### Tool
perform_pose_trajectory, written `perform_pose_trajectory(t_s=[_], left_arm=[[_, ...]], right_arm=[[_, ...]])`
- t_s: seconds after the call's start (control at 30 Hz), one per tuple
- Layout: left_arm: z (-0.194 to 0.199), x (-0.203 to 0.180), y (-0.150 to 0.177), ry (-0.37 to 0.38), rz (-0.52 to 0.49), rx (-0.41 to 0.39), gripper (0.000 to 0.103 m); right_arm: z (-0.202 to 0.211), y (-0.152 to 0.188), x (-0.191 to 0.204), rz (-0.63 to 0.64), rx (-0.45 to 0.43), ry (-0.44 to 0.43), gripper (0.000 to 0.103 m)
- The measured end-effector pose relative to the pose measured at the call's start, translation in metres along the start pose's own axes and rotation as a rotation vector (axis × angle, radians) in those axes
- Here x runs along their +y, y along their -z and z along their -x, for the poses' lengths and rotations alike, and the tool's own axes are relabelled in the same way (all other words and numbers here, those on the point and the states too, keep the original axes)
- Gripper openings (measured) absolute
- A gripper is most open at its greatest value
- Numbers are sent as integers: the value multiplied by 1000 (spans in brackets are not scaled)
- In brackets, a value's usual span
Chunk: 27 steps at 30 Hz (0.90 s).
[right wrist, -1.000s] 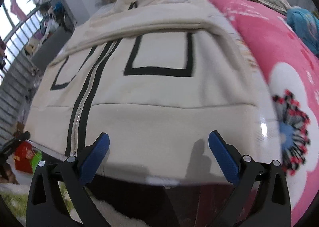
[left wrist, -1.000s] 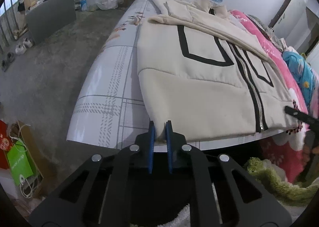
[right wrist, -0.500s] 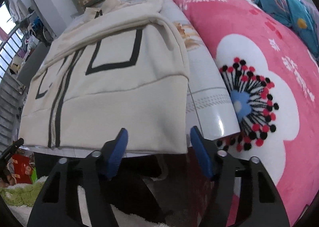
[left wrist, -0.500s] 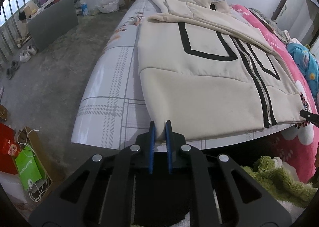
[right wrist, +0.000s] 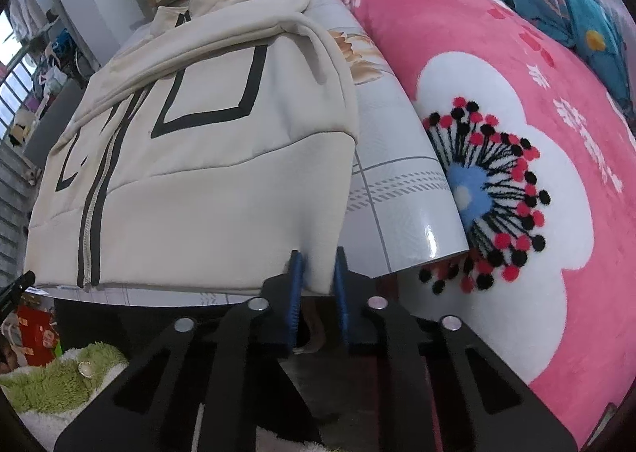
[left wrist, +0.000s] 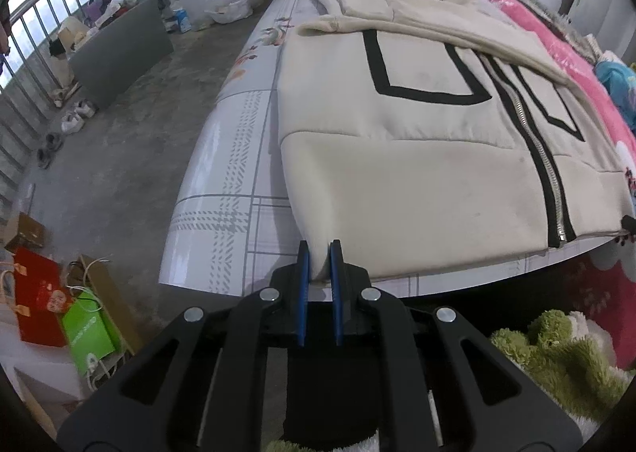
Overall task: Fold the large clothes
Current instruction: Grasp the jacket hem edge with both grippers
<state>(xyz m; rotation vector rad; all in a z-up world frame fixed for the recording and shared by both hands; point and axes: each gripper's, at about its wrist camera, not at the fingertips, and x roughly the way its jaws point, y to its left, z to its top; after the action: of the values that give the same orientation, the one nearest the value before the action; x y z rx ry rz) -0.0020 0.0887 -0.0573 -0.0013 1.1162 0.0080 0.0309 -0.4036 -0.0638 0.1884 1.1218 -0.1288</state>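
- a cream zip-up jacket [left wrist: 417, 158] lies spread flat on a glossy white table [left wrist: 222, 189], its hem along the near edge and its collar at the far end.
- the jacket has black square outlines on each front panel and a black-edged zipper [left wrist: 550, 177] running down the middle; a sleeve [left wrist: 437, 34] lies folded across the chest.
- the left gripper [left wrist: 318, 265] has its blue pads nearly together, pinching the hem corner on the jacket's left side.
- the right gripper [right wrist: 318, 269] has its jaws narrowed onto the opposite hem corner, cloth caught between the pads.
- a pink flowered blanket [right wrist: 516, 158] lies just beside the table on the right.
- a green shaggy rug [left wrist: 556, 356] sits below the table edge.
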Motion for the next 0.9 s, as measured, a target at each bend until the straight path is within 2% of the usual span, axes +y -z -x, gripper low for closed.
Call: perform_pose_trajectory(t_s=[0.07,0.17,0.47,0.9], left_arm=[[0,-2,-1,-18,-9,8,9],[0,-6,-1,-37,-25,13,9],[2,-13,-2,-66,-59,13,9],[1,-19,-6,-90,-84,8,7]], right_arm=[[0,-1,2,14,2,4,8],[7,-4,7,31,-19,8,6],[25,-20,17,54,-80,-17,6],[20,-31,21,64,-87,-25,6]])
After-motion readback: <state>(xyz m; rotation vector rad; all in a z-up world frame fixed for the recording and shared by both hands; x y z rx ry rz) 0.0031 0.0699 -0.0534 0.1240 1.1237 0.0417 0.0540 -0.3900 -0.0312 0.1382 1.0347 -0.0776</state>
